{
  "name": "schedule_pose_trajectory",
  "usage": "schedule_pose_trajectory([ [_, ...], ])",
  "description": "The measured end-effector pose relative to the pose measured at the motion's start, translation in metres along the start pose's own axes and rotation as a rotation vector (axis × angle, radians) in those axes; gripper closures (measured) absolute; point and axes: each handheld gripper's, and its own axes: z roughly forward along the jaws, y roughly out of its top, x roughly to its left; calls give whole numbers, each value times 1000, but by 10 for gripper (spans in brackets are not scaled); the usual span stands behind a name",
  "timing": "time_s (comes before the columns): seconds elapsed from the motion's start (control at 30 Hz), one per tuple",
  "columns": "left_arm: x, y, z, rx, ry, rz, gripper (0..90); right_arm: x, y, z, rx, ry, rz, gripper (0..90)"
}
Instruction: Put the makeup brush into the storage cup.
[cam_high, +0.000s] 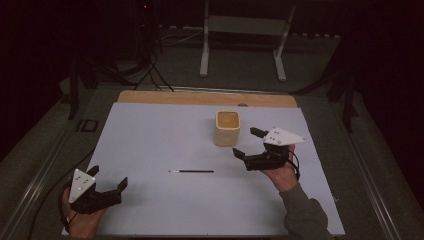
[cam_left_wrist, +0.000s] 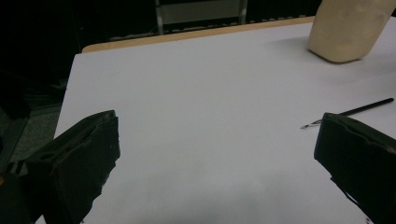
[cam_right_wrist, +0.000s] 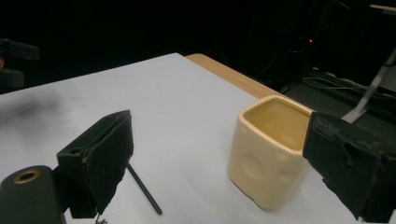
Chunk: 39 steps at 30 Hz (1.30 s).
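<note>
A cream square cup (cam_high: 227, 128) stands upright and empty on the white sheet (cam_high: 150, 145), right of centre. A thin black pen (cam_high: 191, 171) lies flat in front of it. My right gripper (cam_high: 248, 143) is open just right of the cup, jaws pointing left toward it and apart from it. Its own view shows the cup (cam_right_wrist: 266, 158) ahead between the spread jaws and the pen (cam_right_wrist: 142, 186) by the left jaw. My left gripper (cam_high: 108, 177) is open at the sheet's front left, holding nothing. In its view the pen (cam_left_wrist: 355, 111) lies beyond the right jaw and the cup (cam_left_wrist: 348, 28) is far right.
The sheet covers a wooden table whose far edge (cam_high: 207, 97) shows as a tan strip. A white metal frame (cam_high: 242, 30) and cables (cam_high: 150, 70) stand on the dark floor behind. The left half of the sheet is bare.
</note>
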Motion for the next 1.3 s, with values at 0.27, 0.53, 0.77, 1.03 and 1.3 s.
schedule_pose_trajectory([
  [0.27, 0, 0, 0, 3, -1, 2, 14, 4, 6, 12, -5, 20, 1, 85],
  [0.53, 0, 0, 0, 2, -3, 2, 14, 7, 15, 26, -13, 37, 2, 85],
  [0.77, 0, 0, 0, 3, -5, 4, 14, 12, 25, 39, -24, 55, -3, 86],
  [1.03, 1, 0, 0, 1, -3, -4, 14, 14, 35, 55, -22, 59, -8, 86],
  [1.3, 1, 0, 0, 4, -5, -1, 14, 17, 48, 72, -9, 69, -28, 86],
])
